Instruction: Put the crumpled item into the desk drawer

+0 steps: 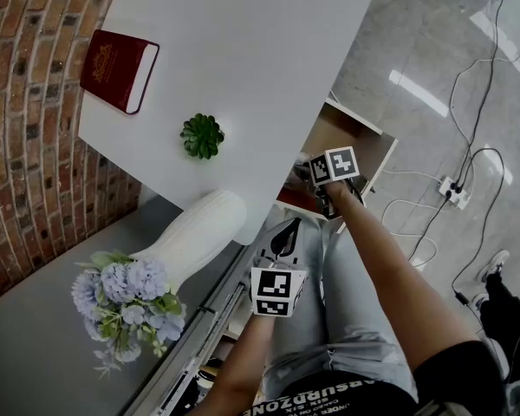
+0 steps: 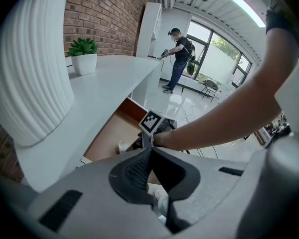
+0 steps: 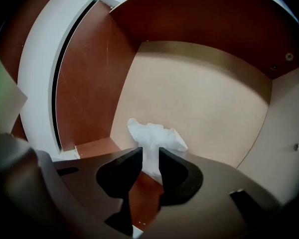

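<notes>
The crumpled item, a wad of white paper [image 3: 154,136], lies on the tan floor of the open desk drawer [image 3: 199,93], near its front left corner. My right gripper [image 3: 150,156] reaches down into that drawer; its dark jaws stand a little apart with the paper showing in the gap, and the pads do not visibly press it. From the head view the right gripper [image 1: 329,198] dips into the drawer [image 1: 364,141] under the desk edge. My left gripper [image 1: 284,234] hangs nearer me, shut with nothing in it [image 2: 150,149].
The white desk [image 1: 243,50] carries a red book [image 1: 119,69] and a small potted succulent [image 1: 202,135]. A white ribbed vase [image 1: 195,232] with blue flowers [image 1: 126,297] stands beside my left gripper. Cables and a power strip [image 1: 453,189] lie on the floor. A person [image 2: 179,59] stands far off.
</notes>
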The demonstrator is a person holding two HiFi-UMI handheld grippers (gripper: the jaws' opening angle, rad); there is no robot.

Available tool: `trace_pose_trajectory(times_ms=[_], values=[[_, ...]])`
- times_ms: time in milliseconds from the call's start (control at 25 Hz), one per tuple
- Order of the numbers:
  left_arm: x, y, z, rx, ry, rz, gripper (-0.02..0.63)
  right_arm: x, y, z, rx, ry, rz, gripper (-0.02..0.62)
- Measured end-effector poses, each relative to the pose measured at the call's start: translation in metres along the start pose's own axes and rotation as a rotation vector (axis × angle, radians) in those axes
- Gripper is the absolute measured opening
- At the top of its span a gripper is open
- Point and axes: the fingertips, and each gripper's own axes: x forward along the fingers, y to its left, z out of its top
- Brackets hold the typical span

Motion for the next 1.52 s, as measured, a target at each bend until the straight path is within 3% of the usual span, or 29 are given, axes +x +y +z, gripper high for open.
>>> trace_pose_trajectory(times_ms=[320, 840, 1160, 1520], values=[[-0.005, -0.001, 0.003, 0.001, -0.018, 0.008, 0.005, -0.002, 0.008, -0.001, 0.004, 0.0, 0.009, 0.177], [-0.021, -0.005, 0.013, 0.027, -0.046, 0.042, 0.005, -0.04, 0.039, -0.006, -0.017, -0.021, 0.049, 0.19], [-0.03, -0.008, 0.017, -0.01, -0.063, 0.055, 0.005, -0.077, 0.066, -0.008, -0.042, -0.078, 0.073, 0.144], [-0.029, -0.011, 0.025, -0.041, -0.089, 0.066, 0.005, -0.117, 0.067, -0.012, -0.162, -0.149, -0.045, 0.016]])
